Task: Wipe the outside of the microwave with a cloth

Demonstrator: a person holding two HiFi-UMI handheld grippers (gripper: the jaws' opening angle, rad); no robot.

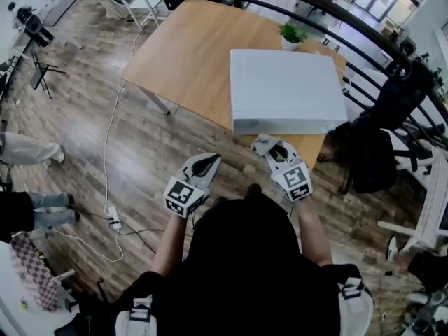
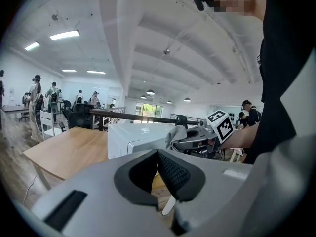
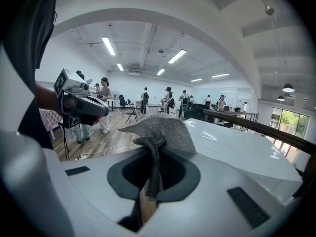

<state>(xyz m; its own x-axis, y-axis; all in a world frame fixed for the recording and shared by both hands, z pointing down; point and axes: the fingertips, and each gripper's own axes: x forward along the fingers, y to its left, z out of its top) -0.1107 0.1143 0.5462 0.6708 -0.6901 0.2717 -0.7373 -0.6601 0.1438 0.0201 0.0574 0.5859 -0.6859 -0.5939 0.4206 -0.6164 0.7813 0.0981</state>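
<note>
Our right gripper (image 3: 153, 167) is closed on a grey cloth (image 3: 163, 127), pinching a twisted fold while the rest fans out above the jaws. In the head view, it sits just in front of the white microwave (image 1: 287, 89), low against the near face; we cannot tell if the cloth touches it. Our left gripper (image 2: 159, 167) has its jaws together with nothing between them and hangs to the left, apart from the microwave. The microwave stands on the near corner of a wooden bench (image 1: 182, 54), with a small potted plant (image 1: 292, 33) behind it.
</note>
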